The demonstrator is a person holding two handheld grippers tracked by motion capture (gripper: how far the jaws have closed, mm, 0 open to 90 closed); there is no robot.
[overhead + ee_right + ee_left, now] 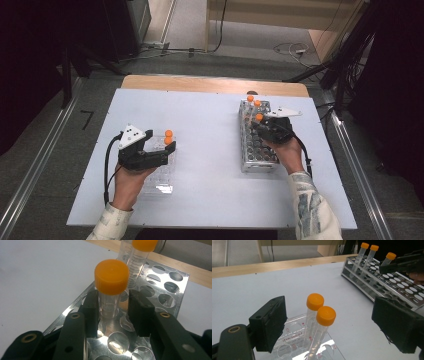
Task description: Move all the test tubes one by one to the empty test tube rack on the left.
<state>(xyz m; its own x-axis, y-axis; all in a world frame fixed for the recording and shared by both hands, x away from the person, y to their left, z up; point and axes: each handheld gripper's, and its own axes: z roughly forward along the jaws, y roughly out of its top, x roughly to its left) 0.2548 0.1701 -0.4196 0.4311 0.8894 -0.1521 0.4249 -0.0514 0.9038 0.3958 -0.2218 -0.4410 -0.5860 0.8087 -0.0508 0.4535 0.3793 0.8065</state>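
Note:
Two orange-capped clear tubes (315, 301) (326, 315) stand in a clear plastic rack (294, 337) at the table's left. My left gripper (329, 325) is open wide, one jaw on each side of them, touching neither. At the right lies a metal rack (256, 147) with two capped tubes (250, 98) (257, 103) at its far end. My right gripper (112, 296) brackets a third orange-capped tube (111, 277) over that rack. Its left jaw rests against the tube and a small gap shows at the right jaw. The tube's lower end is hidden.
The white table top (210, 125) spreads between the two racks. A wooden strip (210, 84) runs along the far edge. Most of the metal rack's holes (402, 285) have nothing in them. Cables lie on the floor beyond the table.

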